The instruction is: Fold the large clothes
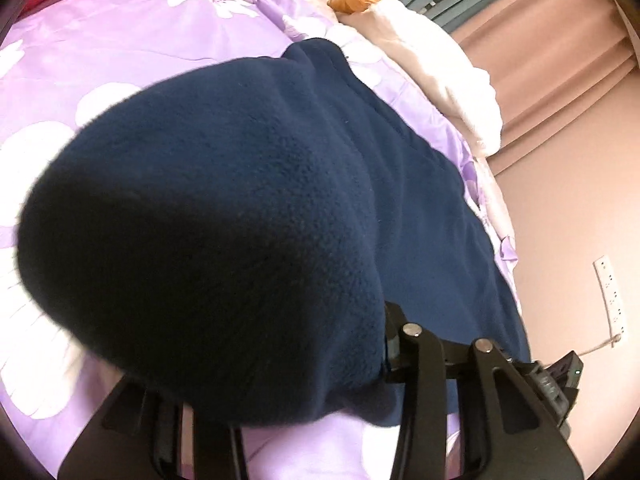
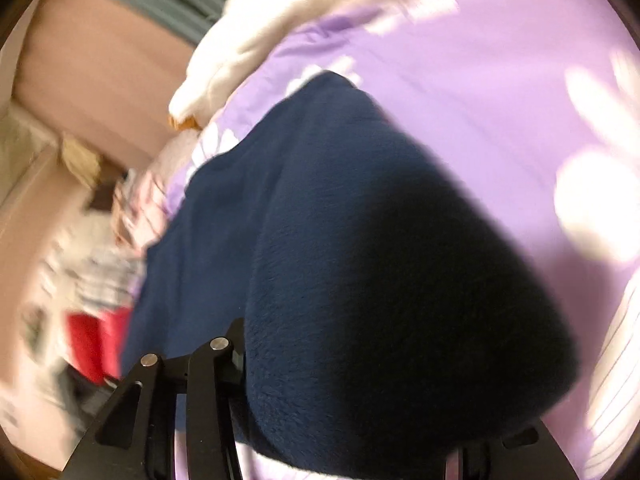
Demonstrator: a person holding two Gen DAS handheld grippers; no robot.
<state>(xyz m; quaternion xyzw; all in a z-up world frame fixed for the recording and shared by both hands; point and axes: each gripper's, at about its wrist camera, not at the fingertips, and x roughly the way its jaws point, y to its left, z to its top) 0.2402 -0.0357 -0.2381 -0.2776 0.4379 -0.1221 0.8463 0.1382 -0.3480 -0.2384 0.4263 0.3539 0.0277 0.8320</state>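
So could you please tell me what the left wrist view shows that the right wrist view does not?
Only the left wrist view shows a wall socket with a cord and an orange item in clear sight. Only the right wrist view shows a red item and blurred striped cloth off the bed's edge. Both show the navy fleece bunched up in the gripper, the purple flowered bedspread and the white quilt.
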